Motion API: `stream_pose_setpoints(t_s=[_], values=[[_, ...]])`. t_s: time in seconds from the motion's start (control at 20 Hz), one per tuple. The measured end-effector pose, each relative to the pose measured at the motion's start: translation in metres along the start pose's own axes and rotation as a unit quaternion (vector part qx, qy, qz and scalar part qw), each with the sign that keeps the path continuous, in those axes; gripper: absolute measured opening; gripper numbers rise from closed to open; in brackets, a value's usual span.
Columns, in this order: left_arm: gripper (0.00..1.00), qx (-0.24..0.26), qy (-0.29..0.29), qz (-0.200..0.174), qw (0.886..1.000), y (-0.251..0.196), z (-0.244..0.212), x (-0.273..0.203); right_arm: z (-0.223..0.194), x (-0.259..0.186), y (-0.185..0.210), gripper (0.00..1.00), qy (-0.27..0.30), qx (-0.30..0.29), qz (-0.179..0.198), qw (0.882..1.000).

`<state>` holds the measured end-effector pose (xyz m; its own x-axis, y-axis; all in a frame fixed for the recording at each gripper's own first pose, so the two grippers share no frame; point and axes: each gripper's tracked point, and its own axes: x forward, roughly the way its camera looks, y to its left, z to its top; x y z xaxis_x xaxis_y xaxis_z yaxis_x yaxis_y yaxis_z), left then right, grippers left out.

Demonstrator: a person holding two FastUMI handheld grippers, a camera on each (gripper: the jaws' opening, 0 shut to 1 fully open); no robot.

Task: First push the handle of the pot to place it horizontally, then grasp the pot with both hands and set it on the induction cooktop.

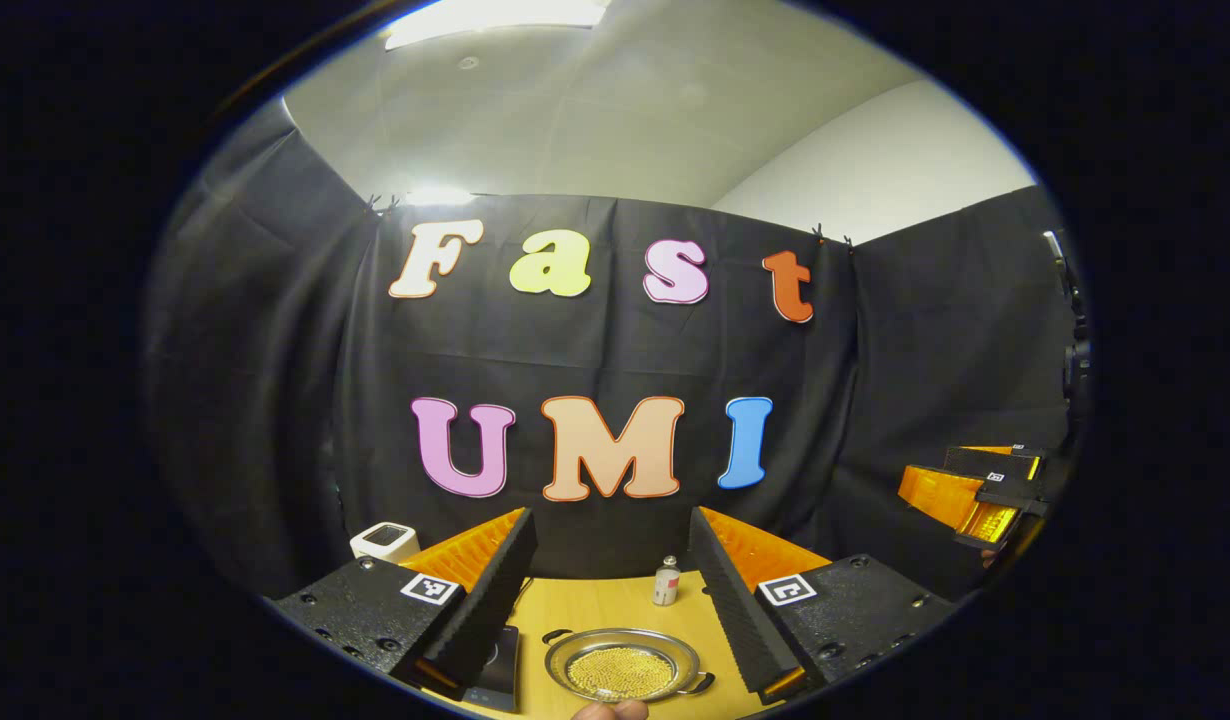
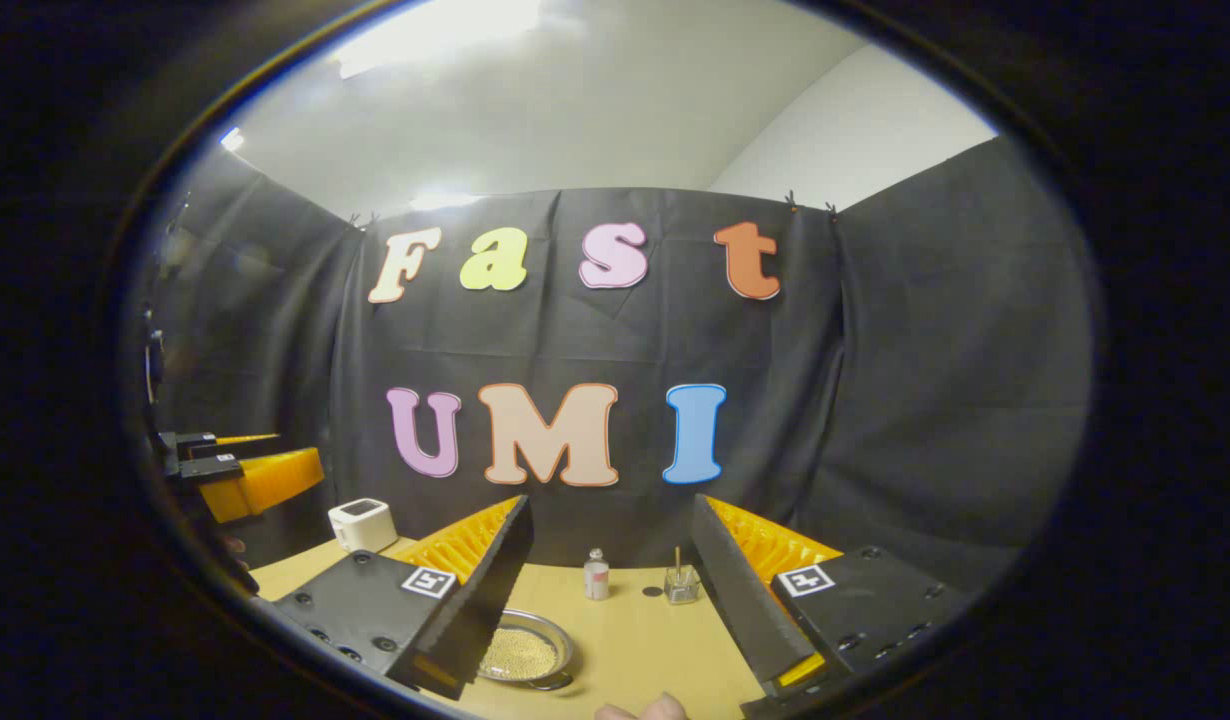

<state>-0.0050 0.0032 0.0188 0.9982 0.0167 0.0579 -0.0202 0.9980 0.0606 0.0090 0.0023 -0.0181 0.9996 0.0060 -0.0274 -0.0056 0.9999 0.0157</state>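
Each gripper, left (image 1: 611, 590) and right (image 2: 611, 590), has two ridged wedge fingers on black screw-studded blocks. Every block carries a square black-and-white marker.

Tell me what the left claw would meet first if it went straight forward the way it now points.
Probably the small white bottle with a silver cap standing on the wooden table, then the black cloth wall. The open left claw points above the round metal pot; depth is unclear.

Your left gripper (image 1: 612, 600) is hovering w/ jaws apart above the wooden table (image 1: 595, 600). The pot (image 1: 623, 665) is sitting between the fingers, full of yellow grains, handle at its right. Small bottle (image 1: 666, 582) is standing behind it. Cooktop (image 1: 497, 665) is lying left of pot. Your right gripper (image 1: 985, 490) is showing far right.
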Motion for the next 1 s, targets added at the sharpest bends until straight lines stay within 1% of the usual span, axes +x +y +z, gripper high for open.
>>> stream_pose_setpoints(t_s=[0.05, 0.1, 0.25, 0.4, 0.6, 0.65, 0.7, 0.75, 0.8, 0.85, 0.9, 0.95, 1.0], values=[[0.93, 0.002, -0.005, 0.003, 1.000, 0.002, 0.003, 0.000, -0.003, 0.000, 0.000, 0.99, 0.005, 0.003, 0.002, 1.000], [0.88, 0.004, -0.007, 0.005, 1.000, 0.003, 0.005, -0.001, -0.005, 0.002, 0.000, 0.99, 0.009, 0.009, 0.003, 1.000], [0.88, 0.010, -0.008, 0.010, 1.000, 0.004, 0.003, -0.005, -0.006, 0.006, -0.002, 0.99, 0.008, 0.024, 0.006, 1.000], [0.88, 0.008, -0.015, 0.021, 1.000, 0.005, 0.006, -0.007, -0.007, 0.008, -0.010, 0.99, 0.003, 0.023, 0.005, 1.000], [0.88, 0.013, -0.012, 0.039, 0.999, 0.007, 0.002, -0.007, -0.014, 0.017, -0.016, 0.99, 0.009, 0.038, 0.016, 0.999], [0.93, 0.015, -0.013, 0.043, 0.999, 0.007, 0.003, -0.007, -0.016, 0.020, -0.019, 1.00, 0.009, 0.037, 0.018, 0.999], [0.88, 0.018, -0.011, 0.048, 0.999, 0.008, 0.001, -0.008, -0.016, 0.023, -0.022, 0.97, 0.006, 0.032, 0.017, 0.999], [0.93, 0.020, -0.010, 0.052, 0.998, 0.008, 0.000, -0.008, -0.018, 0.026, -0.024, 0.85, 0.005, 0.025, 0.018, 1.000], [0.93, 0.019, -0.009, 0.054, 0.998, 0.007, -0.001, -0.007, -0.018, 0.030, -0.026, 0.73, 0.003, 0.019, 0.023, 1.000], [0.93, 0.016, -0.006, 0.056, 0.998, 0.006, -0.004, -0.006, -0.021, 0.034, -0.025, 0.67, 0.003, 0.016, 0.031, 0.999], [0.93, 0.012, -0.001, 0.059, 0.998, 0.006, -0.007, -0.006, -0.019, 0.036, -0.027, 0.54, -0.001, 0.016, 0.032, 0.999], [0.98, 0.009, 0.004, 0.064, 0.998, 0.005, -0.010, -0.007, -0.017, 0.038, -0.031, 0.41, -0.008, 0.019, 0.026, 0.999], [0.93, 0.007, 0.003, 0.071, 0.997, 0.005, -0.011, -0.007, -0.017, 0.042, -0.035, 0.29, -0.011, 0.024, 0.023, 0.999]])
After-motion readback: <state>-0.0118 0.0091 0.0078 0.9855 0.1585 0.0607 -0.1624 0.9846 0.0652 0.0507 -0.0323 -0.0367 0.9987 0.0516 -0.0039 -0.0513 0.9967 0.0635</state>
